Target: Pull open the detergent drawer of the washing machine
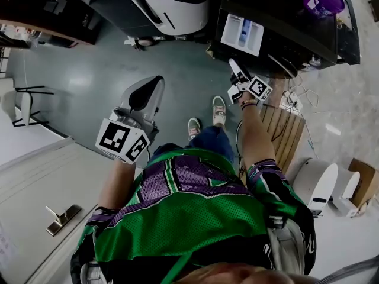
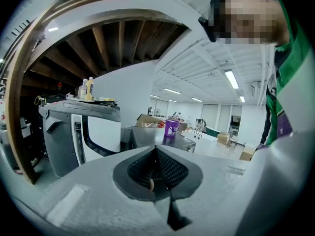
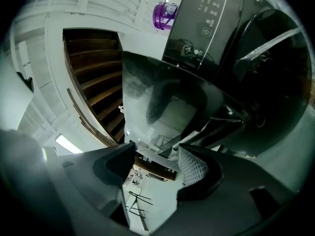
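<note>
Black washing machine (image 3: pixel 216 23): its detergent drawer, likely stiff sliding plastic, wants a front-lip grip. Right tongs (image 3: pixel 156 165) spread, empty; left tongs (image 2: pixel 158 173) pressed together.

Dark, glossy washing machine (image 1: pixel 284 28) at the head view's upper right, with a white-and-blue label (image 1: pixel 243 34) by its near left corner. Close ahead in the right gripper view: control panel (image 3: pixel 211 14) with pale icons, round door (image 3: pixel 270 73) alongside (detergent drawer indistinguishable from the dark front).
</note>
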Available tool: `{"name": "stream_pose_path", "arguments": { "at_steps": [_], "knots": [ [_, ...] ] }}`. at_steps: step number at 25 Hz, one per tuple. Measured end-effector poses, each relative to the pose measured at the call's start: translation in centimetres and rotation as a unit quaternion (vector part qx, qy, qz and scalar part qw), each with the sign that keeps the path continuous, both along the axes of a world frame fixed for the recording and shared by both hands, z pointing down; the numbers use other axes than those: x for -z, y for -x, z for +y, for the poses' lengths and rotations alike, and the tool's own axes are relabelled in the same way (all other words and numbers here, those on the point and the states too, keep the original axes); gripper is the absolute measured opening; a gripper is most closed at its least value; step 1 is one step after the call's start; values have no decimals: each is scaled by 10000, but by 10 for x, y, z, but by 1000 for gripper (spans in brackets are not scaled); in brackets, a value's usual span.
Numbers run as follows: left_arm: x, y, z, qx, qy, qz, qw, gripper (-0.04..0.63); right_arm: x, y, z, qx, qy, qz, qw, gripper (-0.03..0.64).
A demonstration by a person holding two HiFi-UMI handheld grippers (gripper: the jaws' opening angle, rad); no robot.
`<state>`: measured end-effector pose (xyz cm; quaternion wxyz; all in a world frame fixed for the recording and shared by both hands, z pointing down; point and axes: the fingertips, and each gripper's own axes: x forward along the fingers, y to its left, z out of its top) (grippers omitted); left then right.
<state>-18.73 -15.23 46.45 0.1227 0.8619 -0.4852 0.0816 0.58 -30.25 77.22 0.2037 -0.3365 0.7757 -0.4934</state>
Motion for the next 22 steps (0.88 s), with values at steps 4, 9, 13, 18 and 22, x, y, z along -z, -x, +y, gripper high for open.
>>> {"name": "stream_pose_path", "arguments": {
  "at_steps": [4, 9, 13, 18, 22],
  "knots": [
    [5, 1, 7, -94, -110, 116, 9998, 15, 11, -6, 11, -49, -77, 240, 9997, 264],
    [14, 1, 11, -229, -301, 324, 9988, 15, 34, -20, 21, -273, -177, 653, 9973, 265],
    [22, 4, 8, -273, -441, 490, 9974, 15, 55, -27, 32, -418, -242, 1131, 9924, 264],
    [30, 10, 0, -277, -566, 709, 9955, 15, 84, -26, 44, -573, -359, 1632, 9843, 264],
    [35, 16, -5, -279, -601, 817, 9945, 15, 104, -22, 54, -569, -461, 1989, 9773, 264]
  ]
}}
